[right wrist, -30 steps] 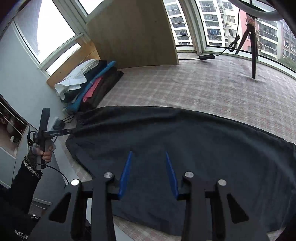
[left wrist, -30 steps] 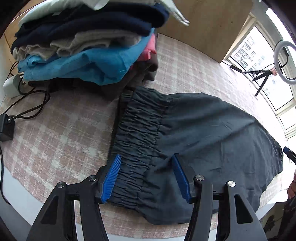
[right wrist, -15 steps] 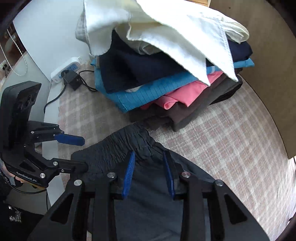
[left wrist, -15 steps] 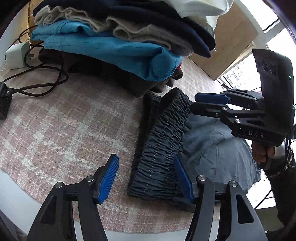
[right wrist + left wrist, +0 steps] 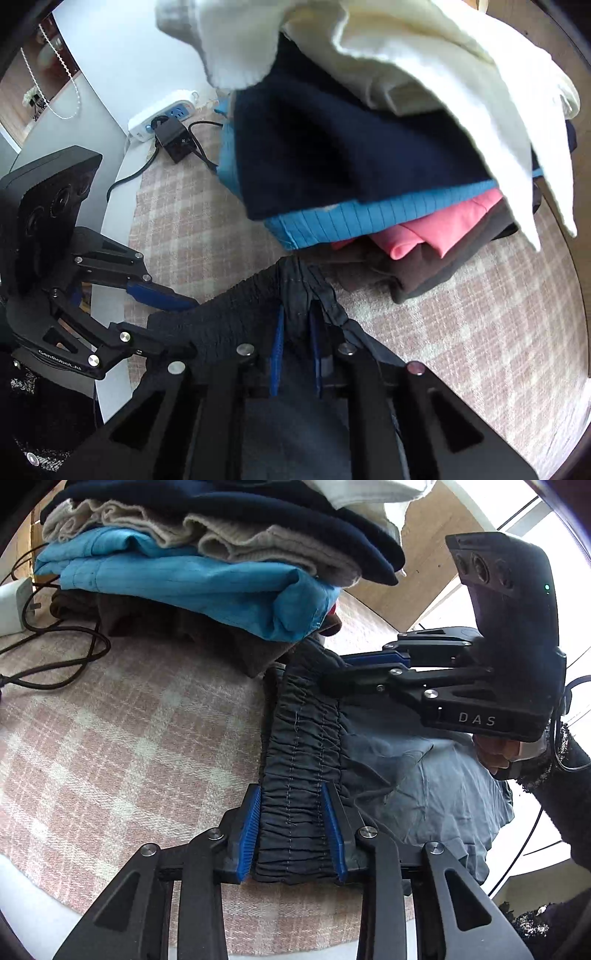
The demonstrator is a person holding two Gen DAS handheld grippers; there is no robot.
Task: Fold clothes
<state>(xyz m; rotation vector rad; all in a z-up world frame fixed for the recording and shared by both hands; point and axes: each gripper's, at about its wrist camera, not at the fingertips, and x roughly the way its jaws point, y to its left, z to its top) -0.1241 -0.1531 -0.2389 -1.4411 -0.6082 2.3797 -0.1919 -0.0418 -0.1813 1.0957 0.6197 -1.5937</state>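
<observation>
Garment: dark grey shorts (image 5: 406, 775) lie on a pink checked cloth (image 5: 129, 746), their gathered waistband (image 5: 299, 775) just beside a stack of folded clothes (image 5: 207, 565).
Left gripper (image 5: 293, 834): blue pads (image 5: 251, 834) clenched on the near end of the waistband.
Right gripper (image 5: 295, 354): pads close together, pinching the waistband's far end, next to the stack.
Stack: brown, pink, blue, beige, navy and white layers.
Behind: a power strip (image 5: 162, 114) with a black plug and cable (image 5: 55, 653) at the cloth's edge.
</observation>
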